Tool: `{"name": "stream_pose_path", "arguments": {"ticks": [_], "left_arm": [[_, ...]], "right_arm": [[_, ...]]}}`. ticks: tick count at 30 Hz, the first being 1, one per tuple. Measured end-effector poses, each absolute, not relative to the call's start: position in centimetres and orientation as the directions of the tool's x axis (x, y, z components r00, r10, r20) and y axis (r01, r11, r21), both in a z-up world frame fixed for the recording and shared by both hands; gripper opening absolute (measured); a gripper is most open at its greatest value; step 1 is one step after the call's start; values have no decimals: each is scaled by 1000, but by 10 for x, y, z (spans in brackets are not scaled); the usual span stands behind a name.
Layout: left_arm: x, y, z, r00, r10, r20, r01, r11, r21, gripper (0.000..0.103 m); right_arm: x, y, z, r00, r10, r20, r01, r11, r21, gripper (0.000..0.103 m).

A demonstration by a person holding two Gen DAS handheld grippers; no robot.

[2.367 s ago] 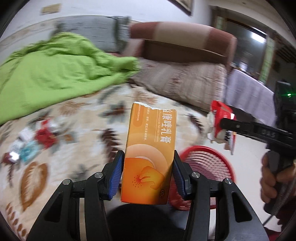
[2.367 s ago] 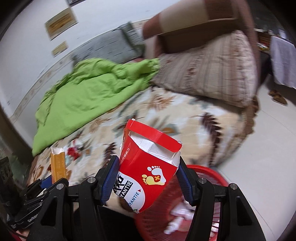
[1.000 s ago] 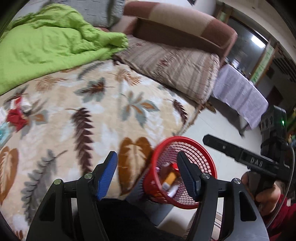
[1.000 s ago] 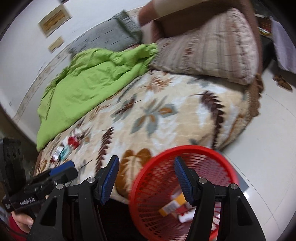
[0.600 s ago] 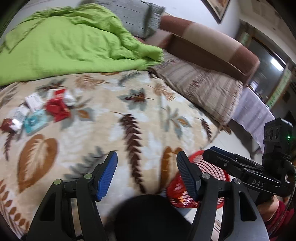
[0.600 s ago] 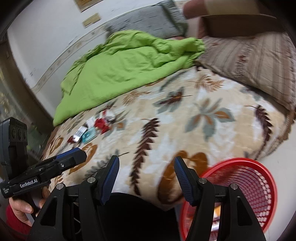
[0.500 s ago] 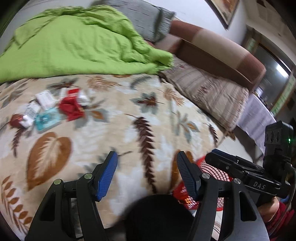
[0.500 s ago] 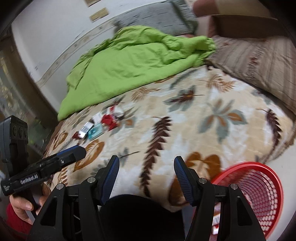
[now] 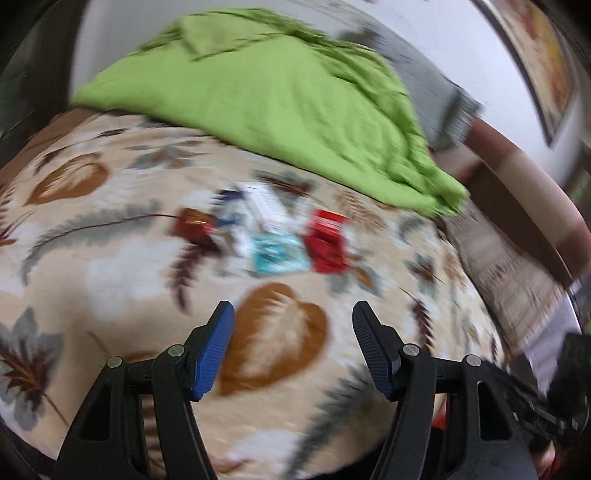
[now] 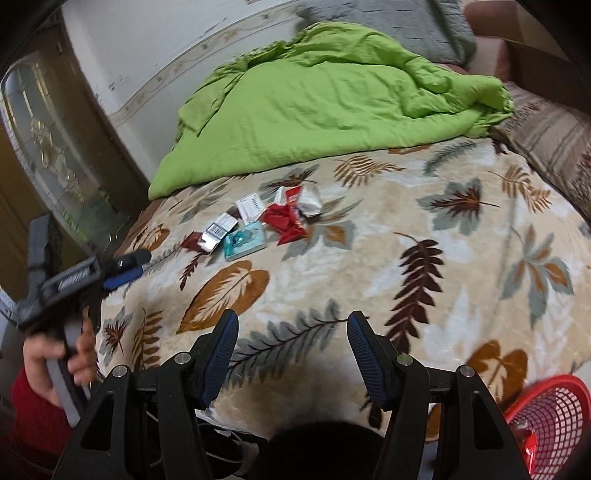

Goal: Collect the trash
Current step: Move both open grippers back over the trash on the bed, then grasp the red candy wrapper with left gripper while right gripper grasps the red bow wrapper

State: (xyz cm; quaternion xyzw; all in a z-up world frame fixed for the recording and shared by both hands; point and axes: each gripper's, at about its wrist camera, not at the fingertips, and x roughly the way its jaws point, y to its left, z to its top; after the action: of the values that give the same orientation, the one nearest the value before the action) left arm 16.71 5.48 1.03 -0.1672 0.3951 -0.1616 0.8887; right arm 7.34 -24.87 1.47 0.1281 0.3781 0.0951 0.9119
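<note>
Counting the trash cluster on the leaf-print blanket, right wrist view: one teal packet, one crumpled red wrapper, one silvery crumpled wrapper, one white box with a barcode, one small white and grey box, one dark red piece at the cluster's 9 o'clock edge. Some overlap, so the exact count is unsure. Cluster sits at 11 o'clock from the right gripper, well apart from it.

One red mesh basket at 4 o'clock, low corner of the right view, beside the bed edge; something red shows inside it. One green quilt at 12 o'clock, one grey pillow behind it, one striped pillow at 2 o'clock.

Right gripper points down over the blanket, jaws apart, nothing between them.

Left gripper likewise: jaws spread, empty, tilted down at the blanket. Left view is motion-blurred; the cluster lies at 12 o'clock from its fingertips, near but not touching. In the right view this gripper appears at 9 o'clock, held by a hand with a red sleeve.
</note>
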Motion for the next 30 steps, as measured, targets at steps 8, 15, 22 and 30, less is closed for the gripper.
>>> {"name": "stream_pose_path", "arguments": {"ticks": [8, 15, 22, 30], "left_arm": [[242, 107, -28, 631, -365, -685, -32, 870, -492, 65], [301, 120, -62, 603, -428, -673, -119, 787, -606, 58], [332, 96, -81, 577, -451, -681, -119, 778, -616, 51], [321, 84, -79, 612, -409, -676, -61, 829, -556, 32]], "right_arm": [[86, -247, 7, 676, 265, -688, -72, 952, 296, 66], [98, -253, 4, 670, 249, -699, -52, 956, 290, 67], [119, -255, -4, 653, 242, -718, -40, 958, 286, 66], [157, -244, -9, 652, 242, -719, -76, 964, 255, 66]]}}
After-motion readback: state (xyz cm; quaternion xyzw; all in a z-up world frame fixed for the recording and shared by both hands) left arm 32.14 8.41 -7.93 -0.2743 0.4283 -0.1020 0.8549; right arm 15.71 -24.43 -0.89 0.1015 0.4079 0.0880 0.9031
